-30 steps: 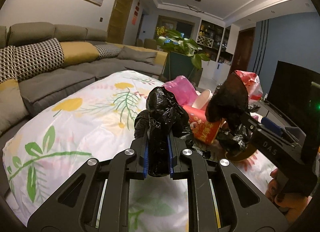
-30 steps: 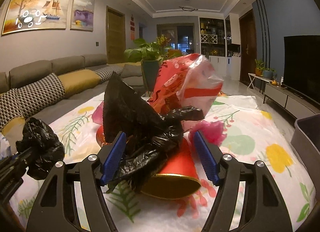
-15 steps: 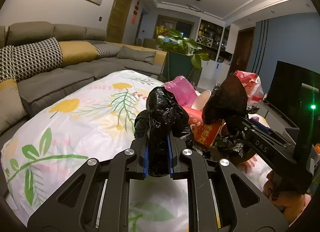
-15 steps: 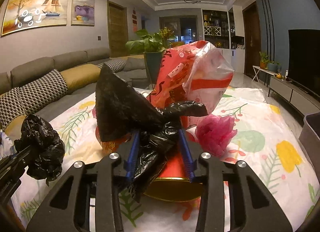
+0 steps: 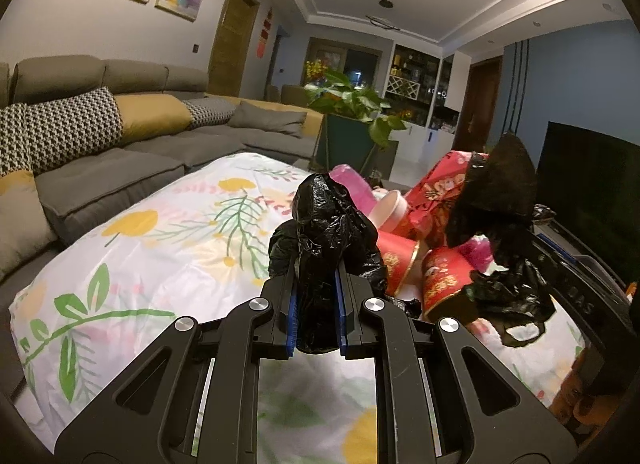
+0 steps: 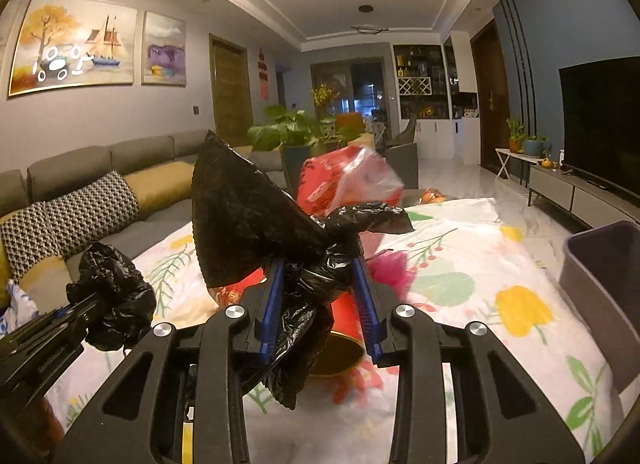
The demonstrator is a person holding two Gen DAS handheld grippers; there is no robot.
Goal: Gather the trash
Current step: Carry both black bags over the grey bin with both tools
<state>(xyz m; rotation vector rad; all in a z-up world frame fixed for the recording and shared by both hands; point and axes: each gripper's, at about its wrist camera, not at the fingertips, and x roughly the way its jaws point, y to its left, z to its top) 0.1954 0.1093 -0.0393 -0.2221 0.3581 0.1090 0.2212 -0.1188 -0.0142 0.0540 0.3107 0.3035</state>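
The right gripper (image 6: 320,296), open a second ago, now pinches the black bag (image 6: 248,223) ahead of it (left gripper (image 5: 316,304) still clamps another wad), ready for binning.

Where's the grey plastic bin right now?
In the right wrist view, the grey plastic bin sits at the far right edge, beside the floral tablecloth, below the television.

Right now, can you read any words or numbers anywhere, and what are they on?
"DAS": on the right gripper, along its black arm; partly dark, so there may be more letters.
Red paper cups: gold printed characters, too blurred to read.
Red hangings by the wooden door: too small to read.
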